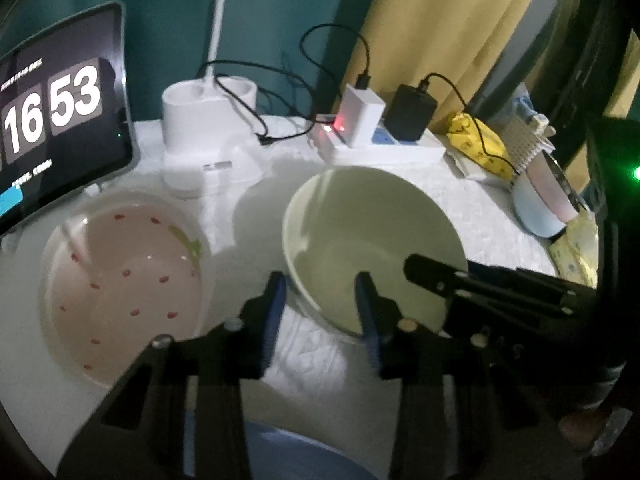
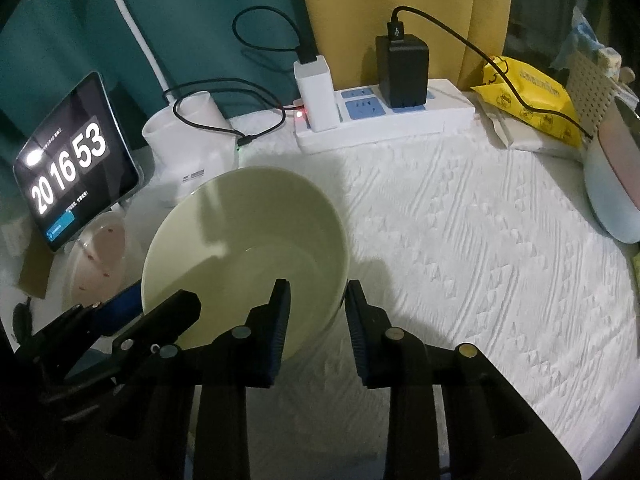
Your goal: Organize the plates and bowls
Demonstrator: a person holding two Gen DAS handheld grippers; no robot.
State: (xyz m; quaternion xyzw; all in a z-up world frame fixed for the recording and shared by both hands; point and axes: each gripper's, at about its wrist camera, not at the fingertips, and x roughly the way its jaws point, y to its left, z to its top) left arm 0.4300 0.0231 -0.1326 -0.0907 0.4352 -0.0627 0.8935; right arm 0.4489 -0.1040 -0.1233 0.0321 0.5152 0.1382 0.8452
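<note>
While rim of green bowl sits inside both | left claw parted, not pinching | right claw likewise

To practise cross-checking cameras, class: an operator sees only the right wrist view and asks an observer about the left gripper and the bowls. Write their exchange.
Operator: Is the left gripper clamped on the green bowl?
Observer: No. The left gripper straddles the green bowl's near rim, pads not pressing.
Operator: Anything on the pink bowl besides red dots?
Observer: The pink bowl has a green mark on its inner wall.
Operator: Anything nearer than the bowls?
Observer: A blue rounded thing lies below the left gripper.
</note>
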